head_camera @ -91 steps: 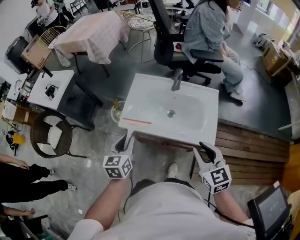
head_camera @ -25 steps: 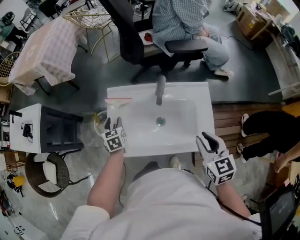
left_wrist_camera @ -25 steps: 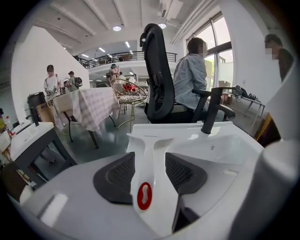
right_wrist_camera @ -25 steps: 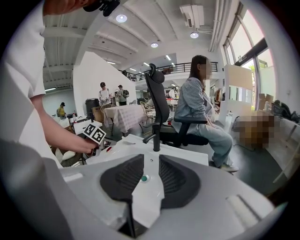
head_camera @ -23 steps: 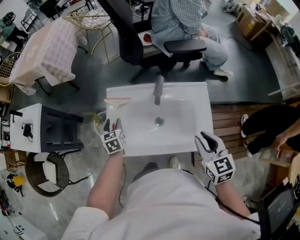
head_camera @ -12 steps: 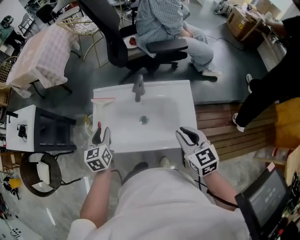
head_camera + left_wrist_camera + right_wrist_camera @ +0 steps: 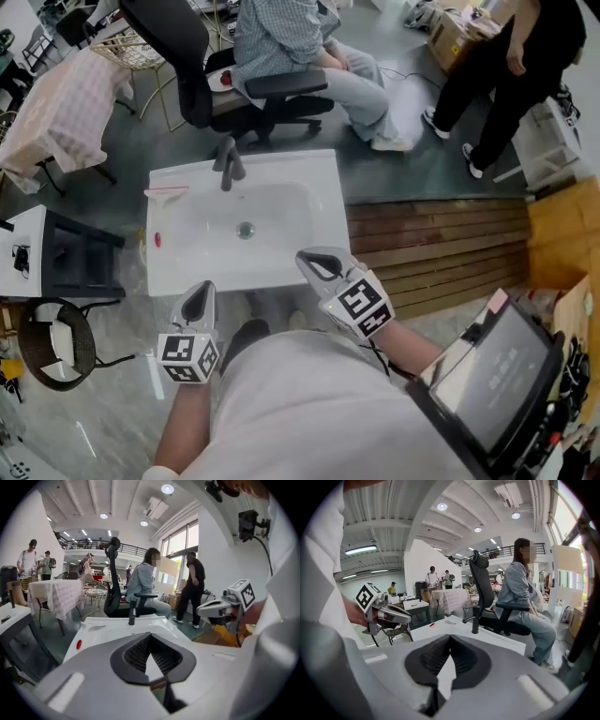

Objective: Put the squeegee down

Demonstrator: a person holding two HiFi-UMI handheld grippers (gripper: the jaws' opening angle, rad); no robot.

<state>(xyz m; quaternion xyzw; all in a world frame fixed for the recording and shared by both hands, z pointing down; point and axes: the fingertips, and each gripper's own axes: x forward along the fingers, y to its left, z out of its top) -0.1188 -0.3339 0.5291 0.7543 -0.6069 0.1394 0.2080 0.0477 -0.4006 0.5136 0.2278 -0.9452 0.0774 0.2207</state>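
The squeegee point(image 7: 166, 189), white with a red strip, lies on the back left corner of the white sink point(image 7: 309, 187), and no gripper touches it. It also shows small in the left gripper view point(image 7: 97, 627) and the right gripper view point(image 7: 449, 620). My left gripper point(image 7: 197, 302) hangs in front of the sink's near left corner, clear of the rim. Its jaws have just been closing and are now shut with nothing between them. My right gripper point(image 7: 319, 265) is shut and empty above the sink's near edge. A small red thing point(image 7: 157, 240) rests on the left rim.
A dark faucet point(image 7: 226, 164) stands at the sink's back edge and a drain point(image 7: 246, 229) sits in the basin. Behind the sink a person sits on an office chair point(image 7: 272, 89); another person in black point(image 7: 511, 56) stands at the back right. Wooden decking point(image 7: 431, 248) lies to the right, a screen point(image 7: 487, 375) near me.
My left gripper pulled back from the sink's left rim toward my body and its jaws closed on nothing. The squeegee stayed on the back left corner. A person in black walked in at the right.
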